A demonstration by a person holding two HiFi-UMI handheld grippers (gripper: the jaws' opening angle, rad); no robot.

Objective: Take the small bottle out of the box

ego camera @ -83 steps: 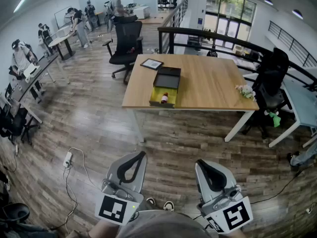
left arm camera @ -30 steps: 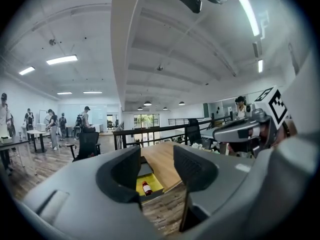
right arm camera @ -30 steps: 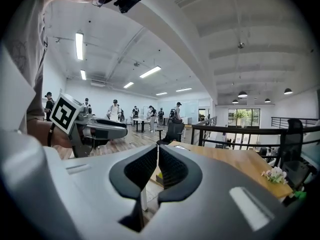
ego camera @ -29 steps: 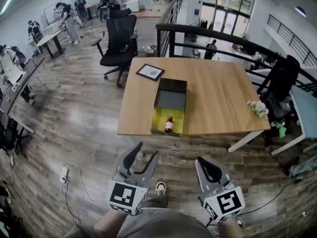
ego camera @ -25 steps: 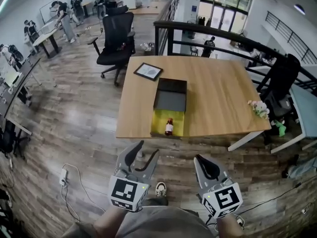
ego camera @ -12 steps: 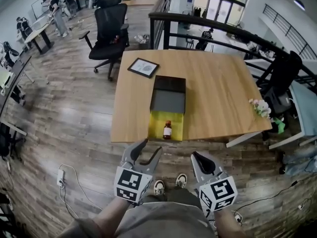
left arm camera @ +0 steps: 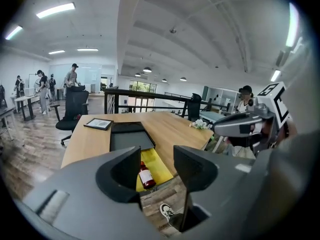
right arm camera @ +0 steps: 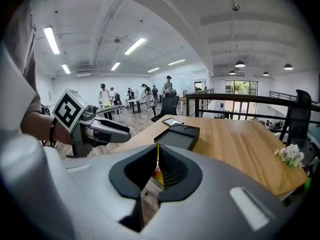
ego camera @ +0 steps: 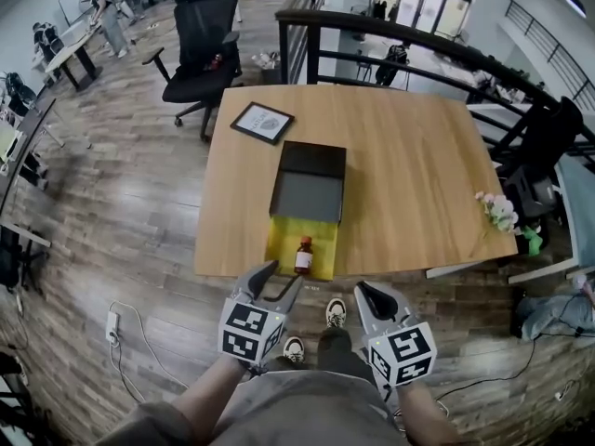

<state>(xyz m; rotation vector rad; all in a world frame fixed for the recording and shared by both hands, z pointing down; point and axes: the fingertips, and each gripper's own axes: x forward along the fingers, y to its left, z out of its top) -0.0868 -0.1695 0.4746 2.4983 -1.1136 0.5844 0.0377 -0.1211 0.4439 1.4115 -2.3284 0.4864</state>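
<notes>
A small brown bottle [ego camera: 303, 255] with a red cap lies in the yellow-lined box [ego camera: 283, 244] at the wooden table's [ego camera: 418, 175] near edge. The box's black lid [ego camera: 310, 186] lies just behind it. My left gripper [ego camera: 271, 282] hovers in front of the table edge, just short of the box, open and empty. Between its jaws in the left gripper view [left arm camera: 156, 156] the bottle [left arm camera: 145, 176] and box [left arm camera: 162, 165] show. My right gripper [ego camera: 369, 295] is held to the right of the box, off the table, shut on nothing [right arm camera: 157, 151].
A framed picture [ego camera: 261, 122] lies at the table's far left and a small flower bunch [ego camera: 497, 210] at its right edge. A black office chair [ego camera: 200, 35] and a railing [ego camera: 400, 35] stand beyond. A power strip [ego camera: 112, 323] lies on the floor. People work at desks far left.
The person has walked up to the table, so the box and bottle are much nearer and both grippers now sit at its front edge. Neither gripper's jaws changed.
</notes>
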